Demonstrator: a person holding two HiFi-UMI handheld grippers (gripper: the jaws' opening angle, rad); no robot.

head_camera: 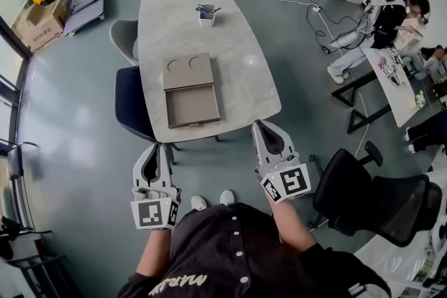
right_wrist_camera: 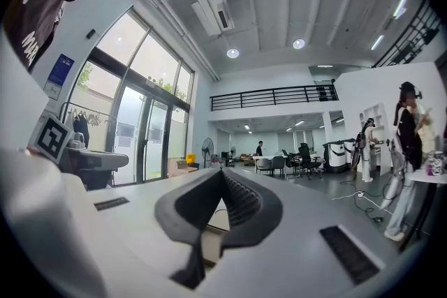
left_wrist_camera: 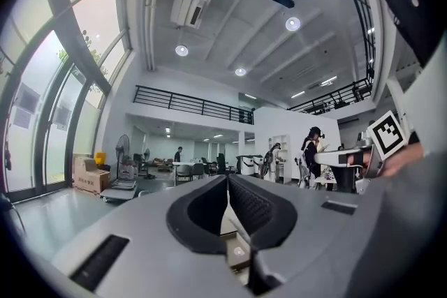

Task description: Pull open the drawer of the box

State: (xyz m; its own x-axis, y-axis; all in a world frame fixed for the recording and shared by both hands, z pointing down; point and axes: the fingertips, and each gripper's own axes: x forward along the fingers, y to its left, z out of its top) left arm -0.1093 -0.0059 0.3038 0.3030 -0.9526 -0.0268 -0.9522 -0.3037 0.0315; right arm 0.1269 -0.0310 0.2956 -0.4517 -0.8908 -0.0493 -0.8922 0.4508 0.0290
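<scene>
small cup (head_camera: 207,15) on table (head_camera: 244,66)

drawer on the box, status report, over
Shut and empty: left gripper, right gripper, both short of the table. The drawer sits pulled out of the box. Nothing between grippers and drawer.

Little legible txt. Person's dark shirt (head_camera: 230,255) has pale lettering (head_camera: 180,282) at the hem, upside down in head view. In right gripper view the same shirt print (right_wrist_camera: 31,45) seems to begin "MA"; rest unclear. Blue sign (right_wrist_camera: 61,70) on wall by the windows: too small to read. Cubes on left hand-held gripper (head_camera: 156,146) & right hand-held gripper (head_camera: 258,124) carry b/w square markers (head_camera: 150,213), (head_camera: 290,182): patterns only, no letters/nos.
</scene>
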